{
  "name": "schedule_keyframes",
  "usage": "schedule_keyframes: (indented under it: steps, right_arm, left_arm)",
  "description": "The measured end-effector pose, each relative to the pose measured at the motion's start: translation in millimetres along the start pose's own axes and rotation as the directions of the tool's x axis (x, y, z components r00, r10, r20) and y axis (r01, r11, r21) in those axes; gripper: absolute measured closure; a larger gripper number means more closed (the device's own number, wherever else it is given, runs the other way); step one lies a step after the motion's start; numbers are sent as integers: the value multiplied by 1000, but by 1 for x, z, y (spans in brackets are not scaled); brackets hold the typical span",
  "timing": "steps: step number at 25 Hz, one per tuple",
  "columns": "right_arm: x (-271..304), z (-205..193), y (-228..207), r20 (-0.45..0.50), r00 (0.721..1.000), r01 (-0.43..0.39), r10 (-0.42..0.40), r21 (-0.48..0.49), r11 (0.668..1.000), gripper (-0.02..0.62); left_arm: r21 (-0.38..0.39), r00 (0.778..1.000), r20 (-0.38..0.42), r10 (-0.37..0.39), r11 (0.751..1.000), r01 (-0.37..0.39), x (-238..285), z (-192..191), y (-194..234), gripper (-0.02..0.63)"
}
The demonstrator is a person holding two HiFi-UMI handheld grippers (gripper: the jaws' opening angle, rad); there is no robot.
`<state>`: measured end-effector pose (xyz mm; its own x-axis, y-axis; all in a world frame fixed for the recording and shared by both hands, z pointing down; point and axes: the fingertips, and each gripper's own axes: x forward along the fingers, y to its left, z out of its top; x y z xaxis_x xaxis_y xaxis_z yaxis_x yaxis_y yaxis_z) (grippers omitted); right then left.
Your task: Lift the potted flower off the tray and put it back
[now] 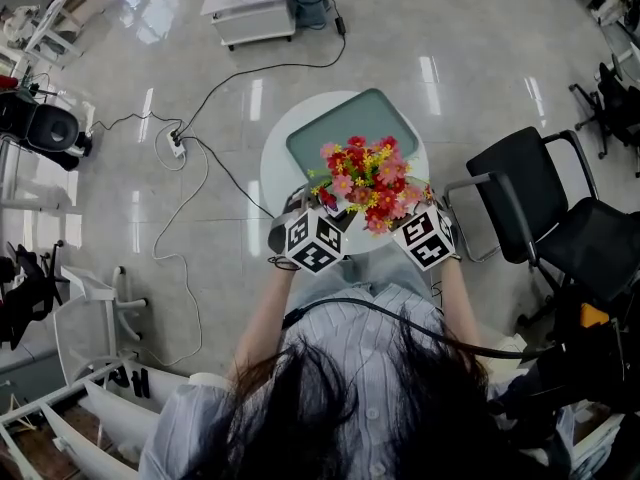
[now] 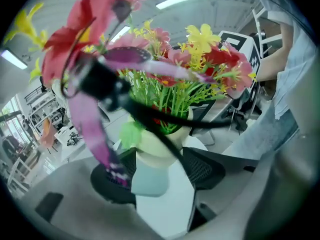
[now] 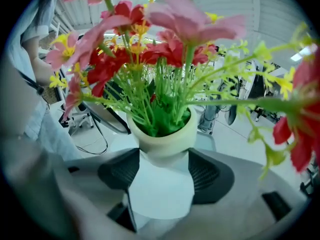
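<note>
**Head view.** The potted flower (image 1: 368, 180) carries red, pink and yellow blooms on green stems. The blooms hide the pot from above. It sits at the 6 o'clock edge of the green tray (image 1: 335, 128), over the near rim of the round white table (image 1: 272, 163). This view does not show whether the base touches the tray. The left gripper (image 1: 320, 220) stands at 8 o'clock of the blooms and the right gripper (image 1: 420, 223) at 4 o'clock. A black chair (image 1: 545, 208) stands close to the table at 3 o'clock. A power strip (image 1: 177, 148) with a black cable (image 1: 215, 158) lies on the floor at 9 o'clock. A white cart (image 1: 255, 13) stands well apart at 11 o'clock.

**Left gripper view.** The left gripper (image 2: 155, 173) has its two dark ribbed pads closed on the lower part of the cream pot (image 2: 157, 146). A blurred pink petal (image 2: 92, 129) and a dark strand (image 2: 150, 116) cross close to the lens and cover part of the pot. Only this view shows the marker cube (image 2: 242, 46) of the other gripper, at 2 o'clock behind the blooms.

**Right gripper view.** The right gripper (image 3: 162, 178) clamps its pads on the pot below the thick cream rim (image 3: 165, 131). Here the pot is unobstructed, and green stems fill its mouth.
</note>
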<state>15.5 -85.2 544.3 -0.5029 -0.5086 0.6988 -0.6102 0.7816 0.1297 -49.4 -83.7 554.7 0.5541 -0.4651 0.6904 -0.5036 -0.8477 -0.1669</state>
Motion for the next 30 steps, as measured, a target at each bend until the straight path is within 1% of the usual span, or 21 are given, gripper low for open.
schedule_keyframes:
  steps: [6,14,24,30]
  right_arm:
    - [6,-1,-3,-10,1000,-15,15,3,1000,299]
    - [20,-4,-19,-25,999,-34,35,24,999,300]
    - [45,-11,-55,-44,997,-64,65,35,997,300]
    - [68,-16,-81,-60,993,-97,99,29,995,299]
  left_arm:
    - [-24,1000,-13,-18,1000,18,6,-3,4,322]
    - [-32,999,-38,-38,999,37,23,-2,15,322]
    - [-34,996,-73,-45,999,43,59,5,37,322]
    - [-54,994,-101,-42,998,37,88,6,55,322]
